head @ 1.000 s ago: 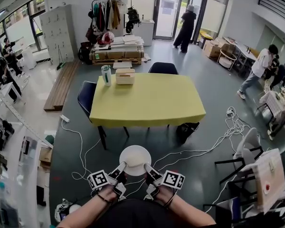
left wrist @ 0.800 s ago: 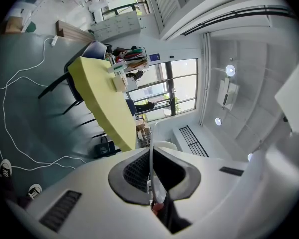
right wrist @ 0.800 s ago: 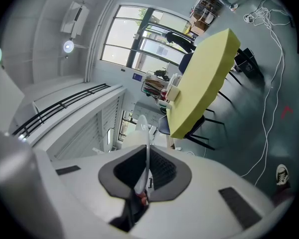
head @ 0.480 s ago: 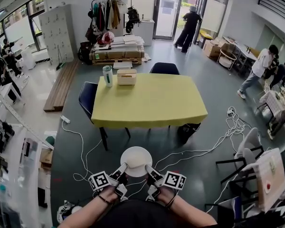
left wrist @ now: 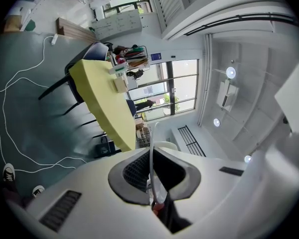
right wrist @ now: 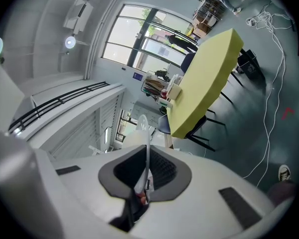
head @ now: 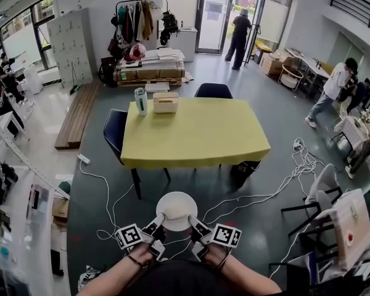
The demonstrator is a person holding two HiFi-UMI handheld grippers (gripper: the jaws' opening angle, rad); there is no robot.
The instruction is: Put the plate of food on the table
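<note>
A round white plate (head: 176,209) is held level over the dark floor, a short way in front of the yellow table (head: 197,131). My left gripper (head: 159,217) is shut on the plate's near-left rim. My right gripper (head: 192,219) is shut on its near-right rim. In the left gripper view the plate's rim (left wrist: 151,148) shows edge-on as a thin white line pinched in the left gripper (left wrist: 152,171). The right gripper view shows the same thin rim (right wrist: 148,151) clamped in the right gripper (right wrist: 145,171). I cannot make out any food on the plate.
A bottle (head: 140,100) and a cardboard box (head: 166,102) stand at the table's far left corner. Dark chairs sit at its left (head: 115,128) and far side (head: 212,90). A black bag (head: 243,170) lies under the table's right end. White cables (head: 259,196) trail across the floor.
The view has shifted slightly toward the table. A person at the far doors has moved. Both grippers keep the same hold on the plate.
</note>
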